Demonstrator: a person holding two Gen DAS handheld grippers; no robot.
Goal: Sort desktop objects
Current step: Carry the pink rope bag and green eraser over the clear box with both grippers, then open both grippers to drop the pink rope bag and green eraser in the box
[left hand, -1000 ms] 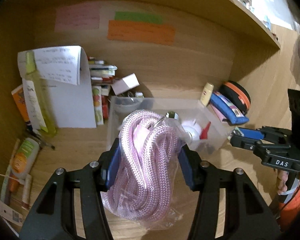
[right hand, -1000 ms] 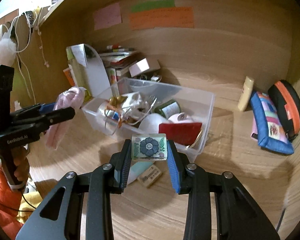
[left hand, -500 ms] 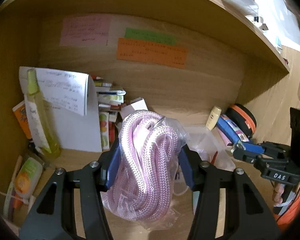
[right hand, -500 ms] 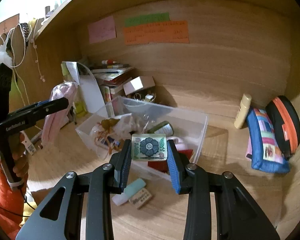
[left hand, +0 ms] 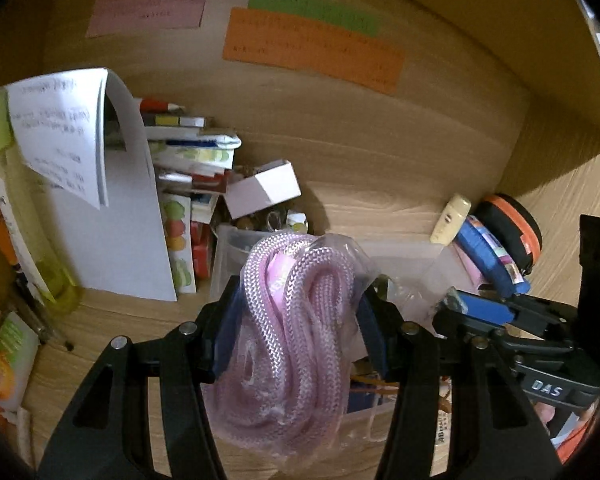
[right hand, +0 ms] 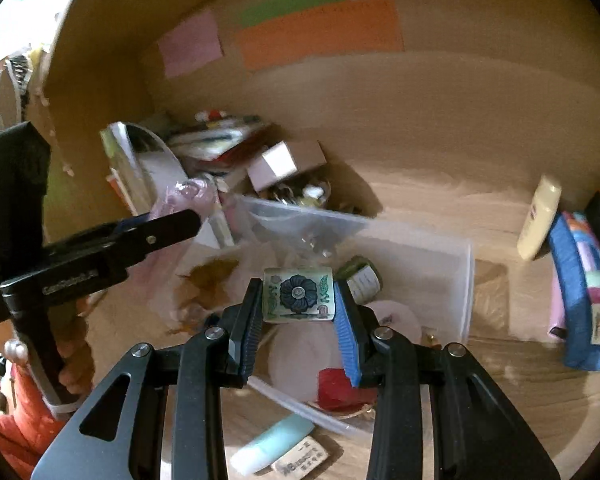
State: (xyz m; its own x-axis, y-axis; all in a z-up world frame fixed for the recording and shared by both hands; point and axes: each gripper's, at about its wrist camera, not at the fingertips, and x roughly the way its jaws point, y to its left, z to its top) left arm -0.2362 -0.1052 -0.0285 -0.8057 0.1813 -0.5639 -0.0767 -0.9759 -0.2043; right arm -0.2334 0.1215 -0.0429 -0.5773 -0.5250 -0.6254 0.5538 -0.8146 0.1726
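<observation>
My left gripper (left hand: 296, 312) is shut on a bagged coil of pink rope (left hand: 296, 344) and holds it over the near left end of a clear plastic bin (left hand: 404, 256). My right gripper (right hand: 298, 300) is shut on a small tile with a blue flower (right hand: 299, 294) and holds it above the bin (right hand: 432, 256), which holds a small jar (right hand: 362, 280), a red item (right hand: 340, 390) and other odds and ends. The right gripper shows at the right of the left wrist view (left hand: 480, 312), and the left gripper at the left of the right wrist view (right hand: 172, 228).
Books, a small white box (left hand: 264, 190) and a folded paper sheet (left hand: 100, 200) stand at the back left. A yellow bottle (left hand: 24, 224) leans at the left. A cream tube (right hand: 538, 216) and blue and black pouches (right hand: 580, 292) lie at the right. A pale eraser (right hand: 272, 444) lies in front.
Both grippers have moved forward and now hang over the bin. The grips on the rope and the tile are unchanged.
</observation>
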